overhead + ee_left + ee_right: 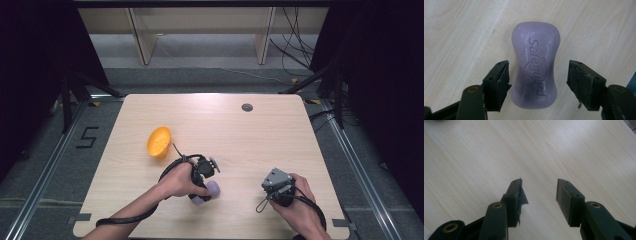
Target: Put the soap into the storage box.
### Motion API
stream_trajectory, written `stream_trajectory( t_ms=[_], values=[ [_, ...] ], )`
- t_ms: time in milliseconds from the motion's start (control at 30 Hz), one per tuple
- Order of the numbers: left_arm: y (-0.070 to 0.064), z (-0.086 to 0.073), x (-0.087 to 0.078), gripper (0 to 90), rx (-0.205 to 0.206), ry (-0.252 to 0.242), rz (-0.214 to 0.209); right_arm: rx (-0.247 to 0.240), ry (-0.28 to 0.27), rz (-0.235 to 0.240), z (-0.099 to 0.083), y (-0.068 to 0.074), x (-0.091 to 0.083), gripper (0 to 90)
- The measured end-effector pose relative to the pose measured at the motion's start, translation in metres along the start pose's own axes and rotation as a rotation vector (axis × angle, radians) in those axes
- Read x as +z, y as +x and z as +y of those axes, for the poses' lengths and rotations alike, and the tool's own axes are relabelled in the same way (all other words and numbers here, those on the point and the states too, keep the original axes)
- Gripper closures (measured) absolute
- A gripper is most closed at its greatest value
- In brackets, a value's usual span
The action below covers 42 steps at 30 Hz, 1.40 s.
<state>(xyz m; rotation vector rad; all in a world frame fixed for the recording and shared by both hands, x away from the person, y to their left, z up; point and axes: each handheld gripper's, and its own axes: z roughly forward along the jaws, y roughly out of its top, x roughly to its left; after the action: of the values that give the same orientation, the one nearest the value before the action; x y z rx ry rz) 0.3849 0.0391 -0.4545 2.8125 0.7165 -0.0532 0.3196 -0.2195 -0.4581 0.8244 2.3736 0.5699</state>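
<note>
A lilac bar of soap (535,65) stamped "Safeguard" lies flat on the wooden table (250,145). My left gripper (537,75) hangs over it, open, one jaw on each side of the bar; a small gap shows at both pads. From above, the soap (211,190) peeks out beside the left hand near the front of the table, with the left gripper (202,192) on top of it. An orange bowl (159,142) lies tipped on its side behind the left hand. My right gripper (539,191) is open over bare wood, held at the front right (279,187).
A small grey round cap (247,107) is set into the table near its far edge. Pale wooden frame legs (142,37) and loose cables (295,45) stand on the floor beyond. Metal rails run along both sides of the table.
</note>
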Motion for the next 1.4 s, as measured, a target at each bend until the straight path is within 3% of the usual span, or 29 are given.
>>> stream_trajectory(
  t_ms=[600, 1400],
  values=[
    [0.003, 0.005, 0.015, 36.5, 0.023, 0.063, 0.021, -0.003, -0.001, -0.003, 0.000, 0.000, 0.000, 55.5],
    [-0.002, 0.007, 0.026, 45.7, 0.048, 0.096, 0.033, -0.006, 0.002, -0.001, 0.000, 0.001, 0.000, 55.5]
  ],
)
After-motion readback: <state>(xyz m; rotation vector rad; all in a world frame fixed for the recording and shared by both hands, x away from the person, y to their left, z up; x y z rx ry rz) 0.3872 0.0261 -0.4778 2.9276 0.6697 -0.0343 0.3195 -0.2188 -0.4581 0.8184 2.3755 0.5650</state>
